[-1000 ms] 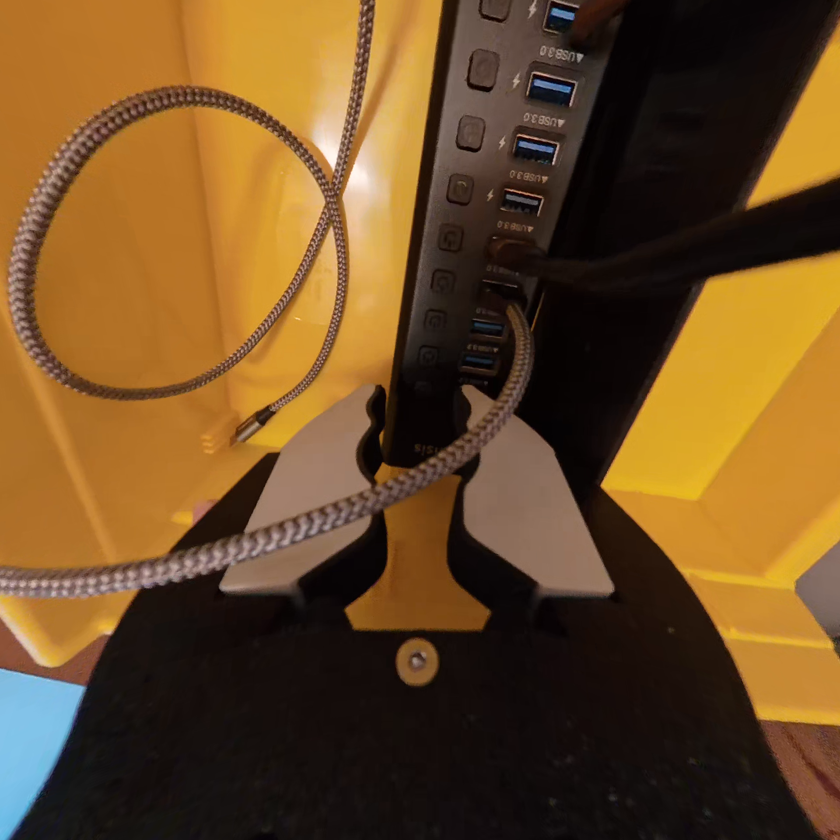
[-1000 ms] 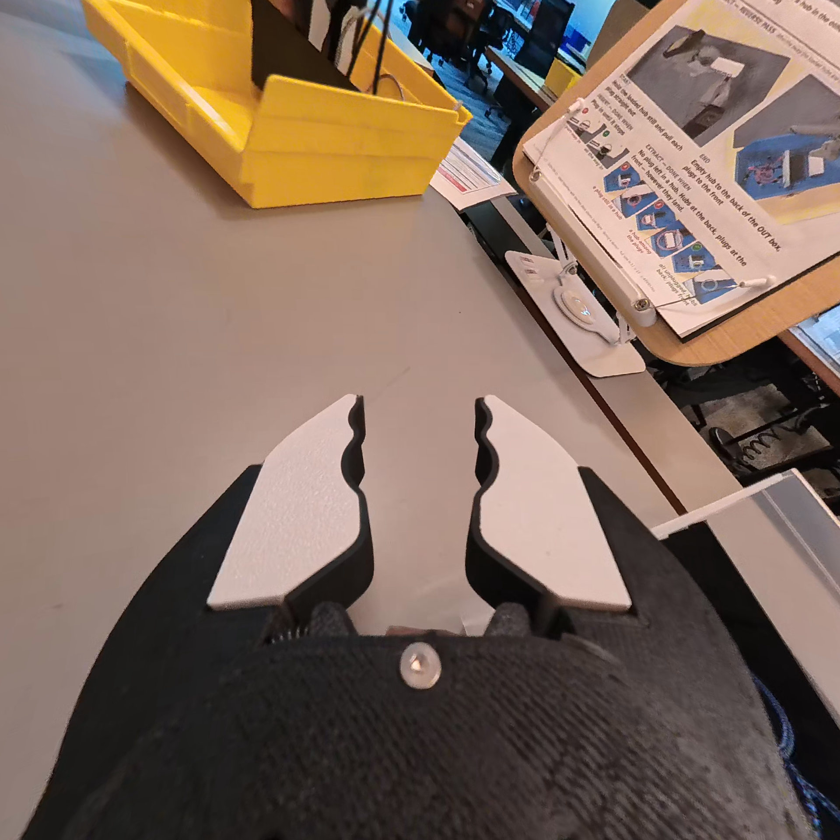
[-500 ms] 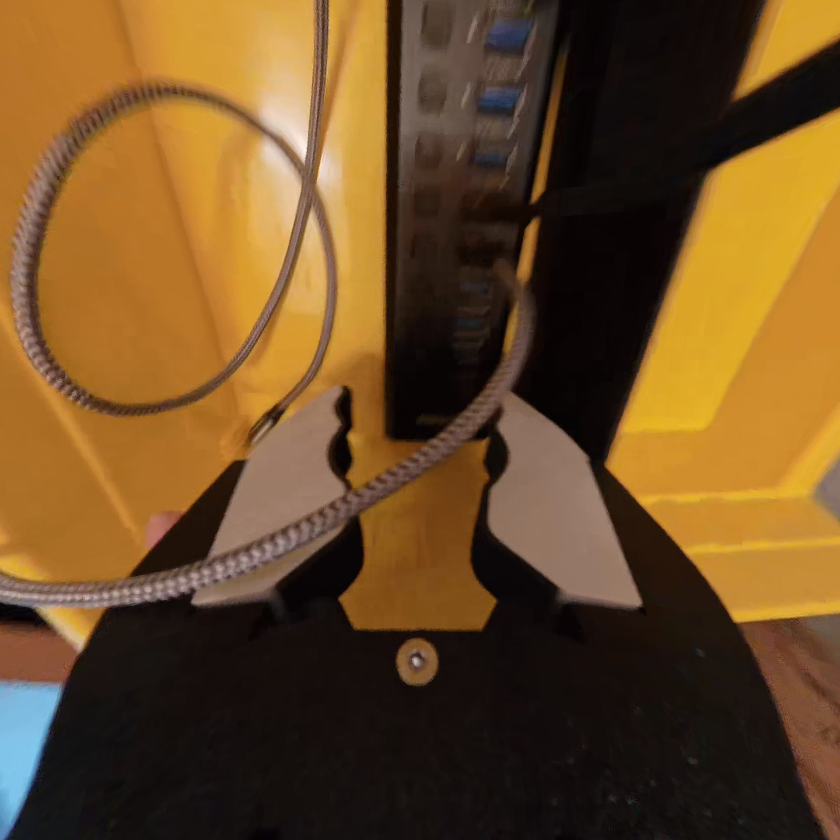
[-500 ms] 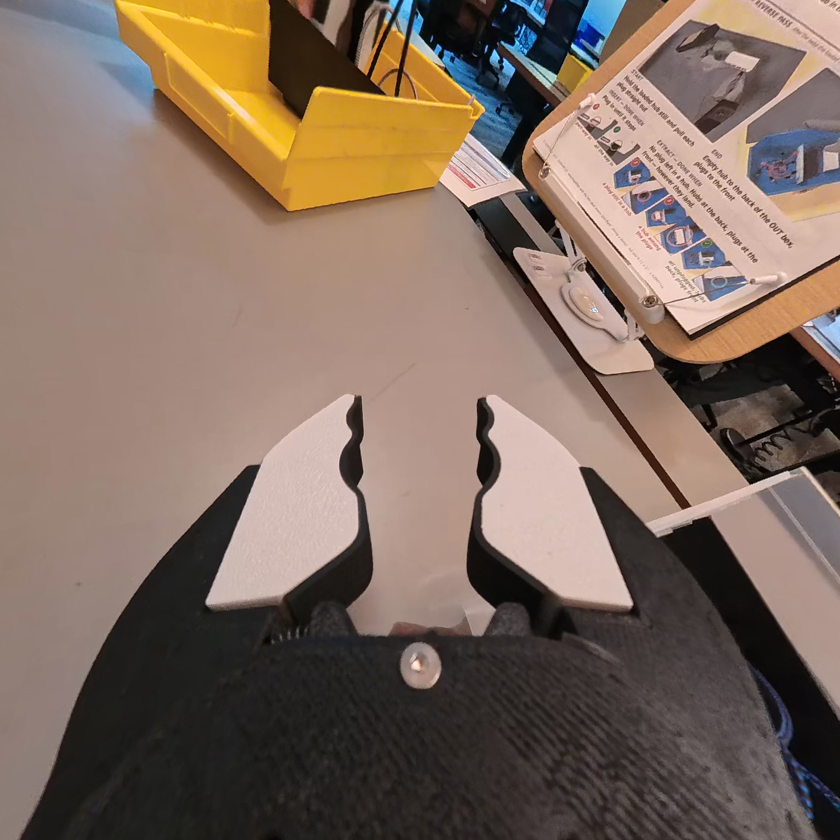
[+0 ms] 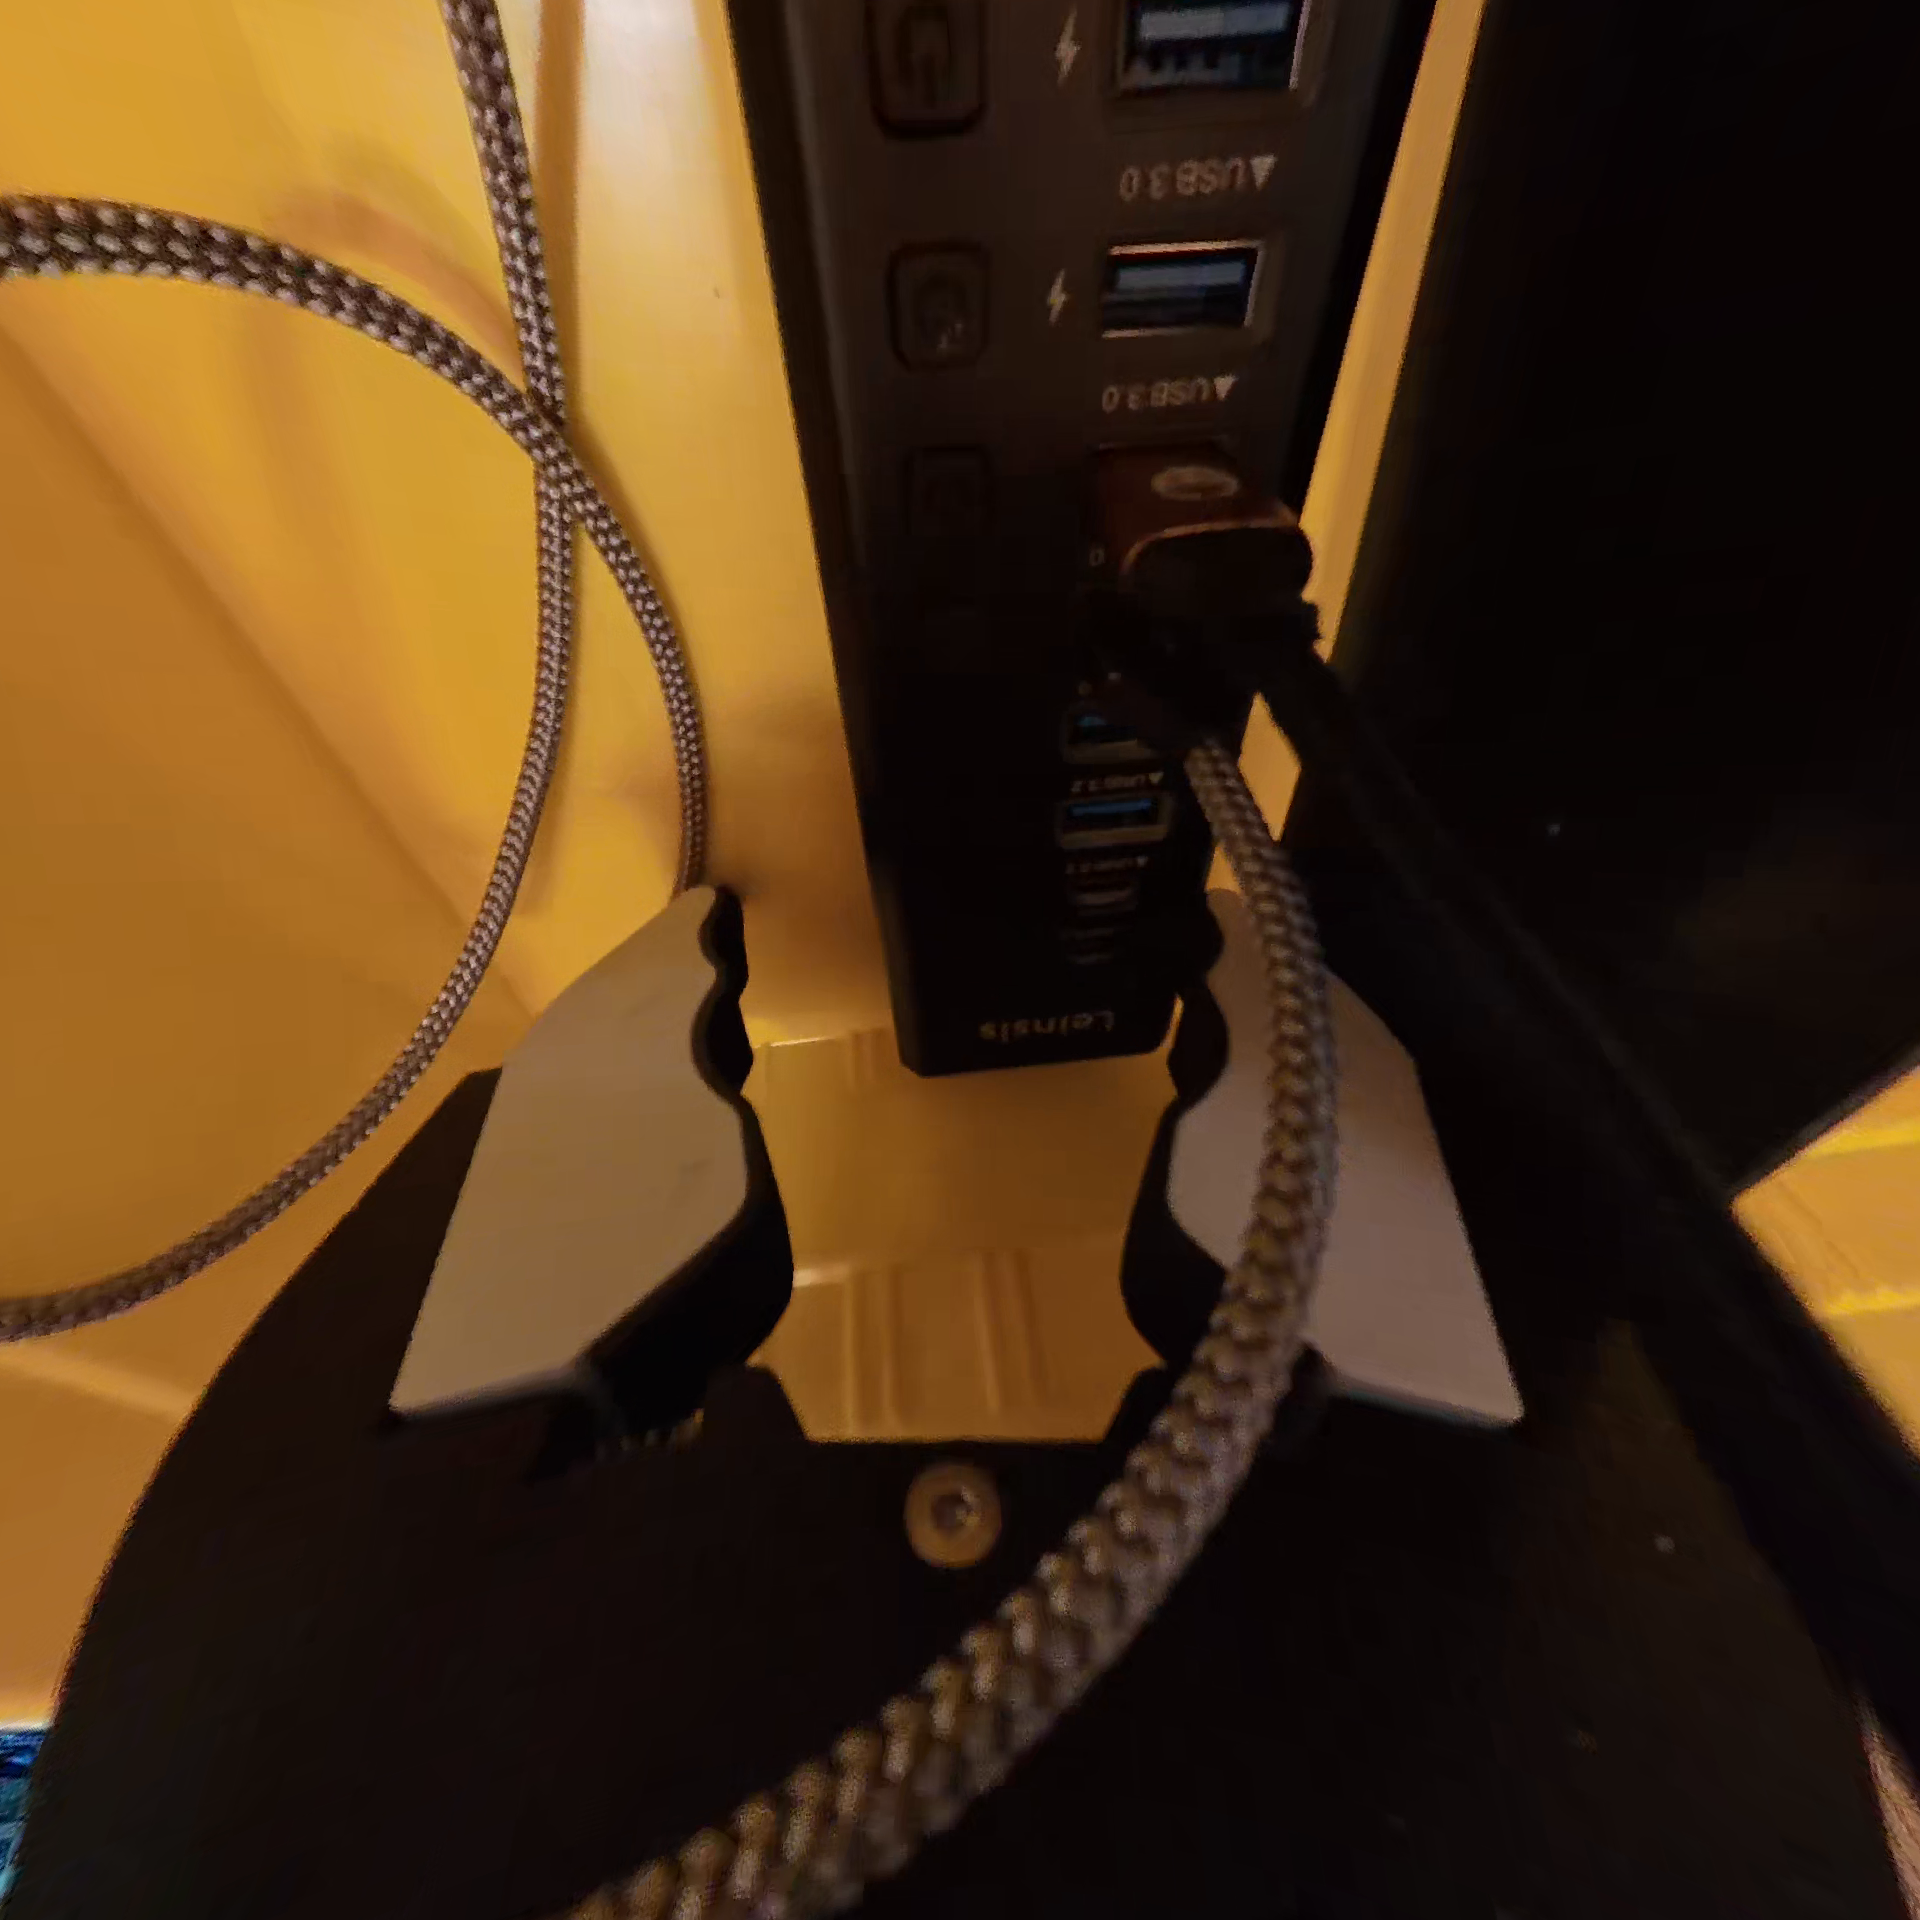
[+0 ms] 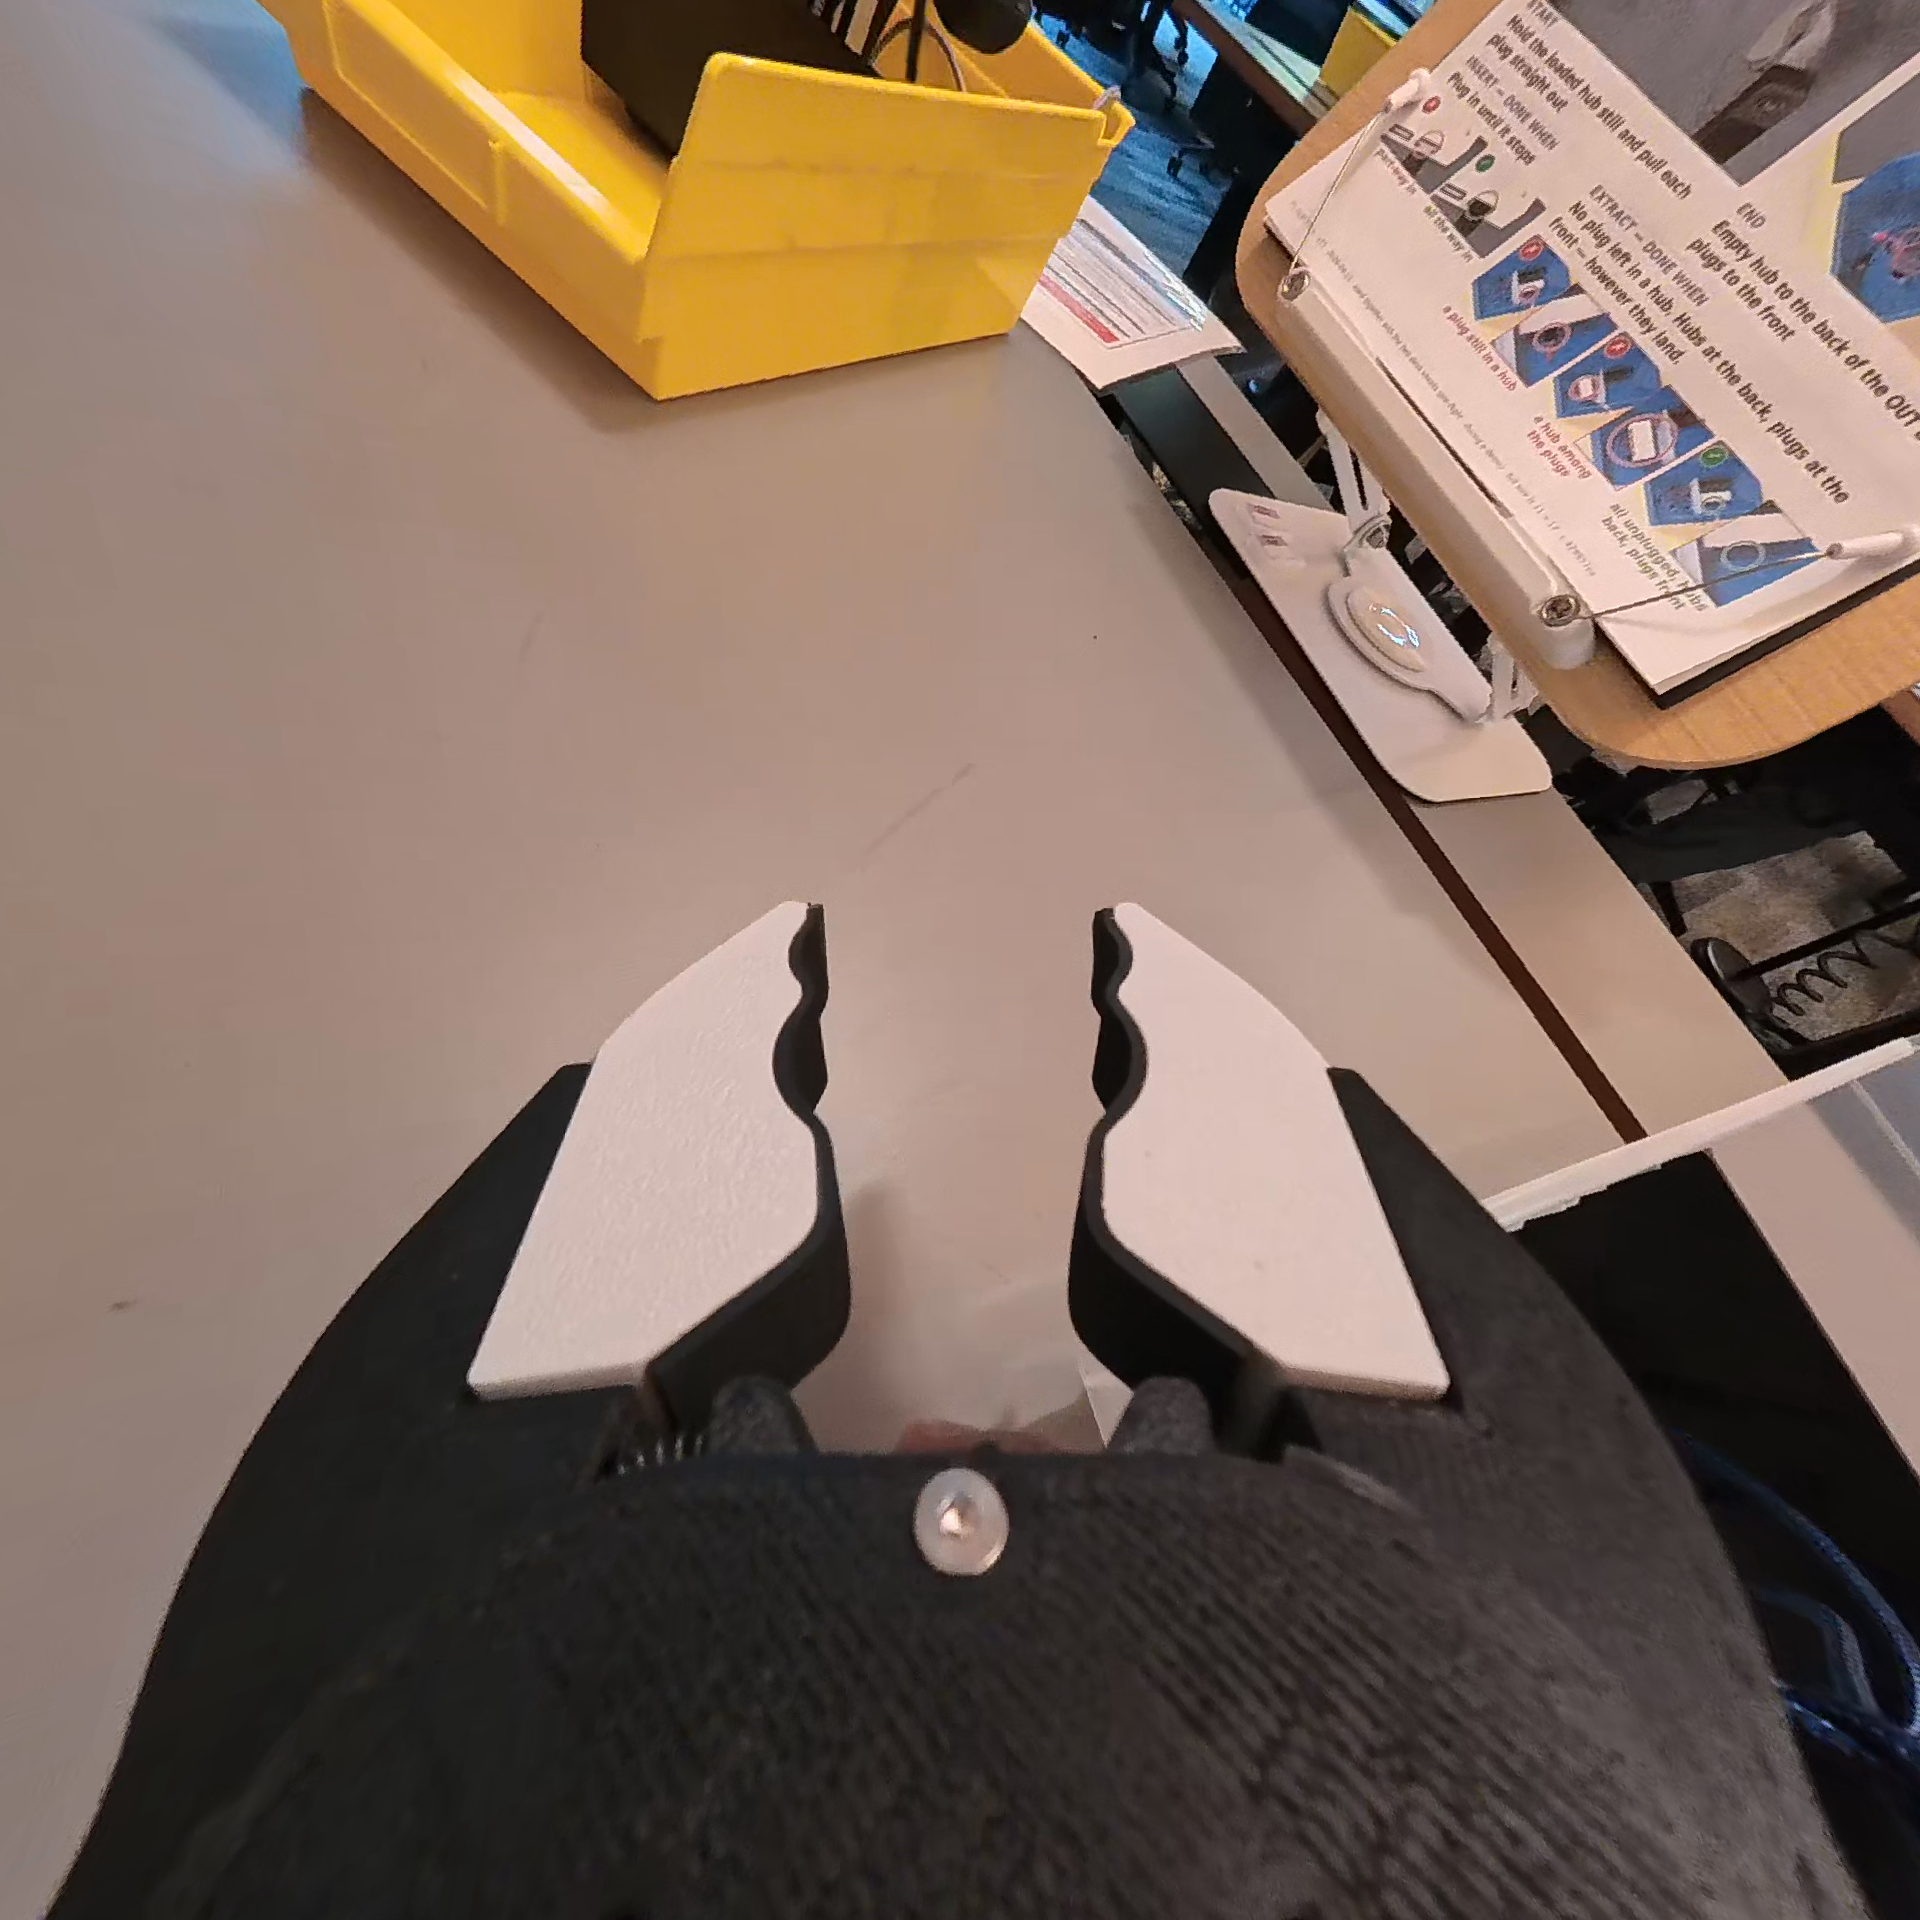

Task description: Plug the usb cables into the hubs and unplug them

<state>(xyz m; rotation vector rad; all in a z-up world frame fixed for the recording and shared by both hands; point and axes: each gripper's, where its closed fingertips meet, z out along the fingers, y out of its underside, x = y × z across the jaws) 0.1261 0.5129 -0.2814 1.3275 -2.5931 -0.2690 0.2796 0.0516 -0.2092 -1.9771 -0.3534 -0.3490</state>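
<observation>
Two tongs are in my hands, and I place everything against the yellow plastic bin, the landmark on the wide grey tabletop. My right gripper hangs over bare table well short of the bin, its white-faced fingers spread apart with nothing between them. Right of the bin, past the table's edge, a wooden board on a white stand carries a printed instruction sheet, and a smaller paper lies just beside the bin's near corner. My left gripper is inside the bin, close against its yellow wall, fingers wide apart and gripping nothing. Standing upright in the bin is the long black USB hub, its lower end reaching in between my fingertips without being pinched. A tall black panel stands just right of the hub. A grey-and-tan braided cable runs from a port low on the hub, drapes over my right-hand finger and across the gripper body, while more braided cable loops against the bin wall to the hub's left. A black cable with a dark plug sits in the port just above it, and two empty ports show higher up.
</observation>
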